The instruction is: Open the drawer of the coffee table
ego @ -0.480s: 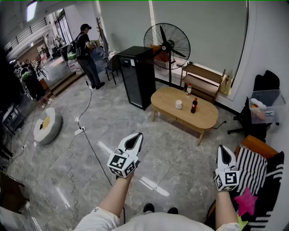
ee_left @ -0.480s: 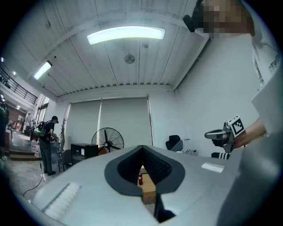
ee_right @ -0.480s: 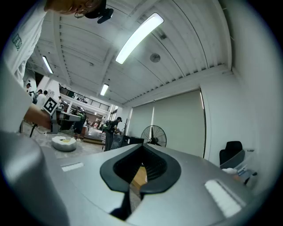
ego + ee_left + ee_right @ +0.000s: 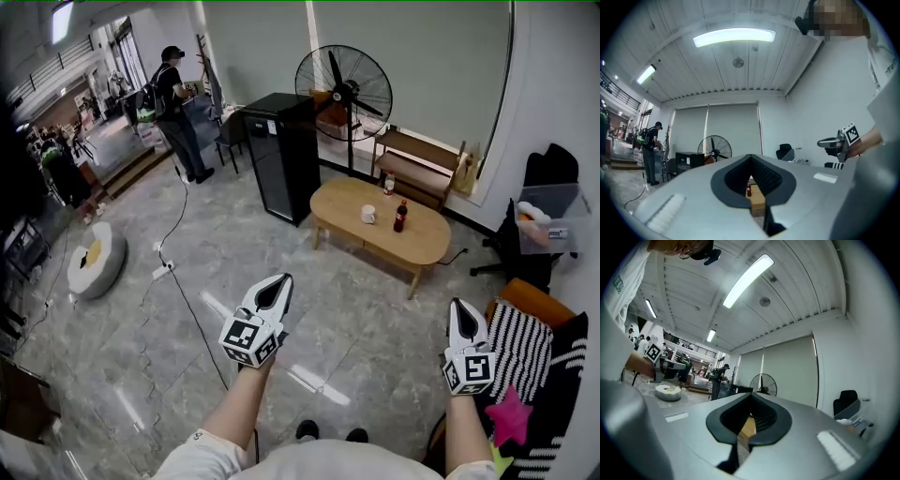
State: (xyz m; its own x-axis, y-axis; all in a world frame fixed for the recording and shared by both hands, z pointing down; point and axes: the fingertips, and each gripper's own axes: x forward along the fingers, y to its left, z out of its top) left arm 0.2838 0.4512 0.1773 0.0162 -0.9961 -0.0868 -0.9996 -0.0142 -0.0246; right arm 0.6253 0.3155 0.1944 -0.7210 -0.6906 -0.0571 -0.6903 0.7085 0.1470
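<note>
Left claw [image 4: 278, 286] clenched, empty: in the left gripper view its jaws meet at the tips with nothing between them, only the far coffee table [image 4: 756, 198] showing through the gap. Right claw [image 4: 460, 314] also clenched and empty, same look in the right gripper view. Both sit low in the head view, left one lower centre, right one lower right, held level out ahead of the person and aimed up-frame toward the coffee table [image 4: 427, 246]. Judged a carrying pose for the approach: there is nothing to grasp yet, so the jaws stay together. The table stands right of centre in the upper half of the frame, well apart from both claws across bare grey floor [image 4: 141, 328]. The drawer itself cannot be made out from here; it is presumably under the top on a side facing away or too small to tell. On the table top are a dark cola-type bottle [image 4: 400, 217] and a white cup [image 4: 369, 215], upright and near each other, so any pull should be smooth. Behind are a fan [image 4: 343, 82] and a black cabinet [image 4: 284, 155], with a person [image 4: 176, 112] at upper left. Writing: only the square black-and-white markers on each claw's cube; the bottle label is unreadable.
</note>
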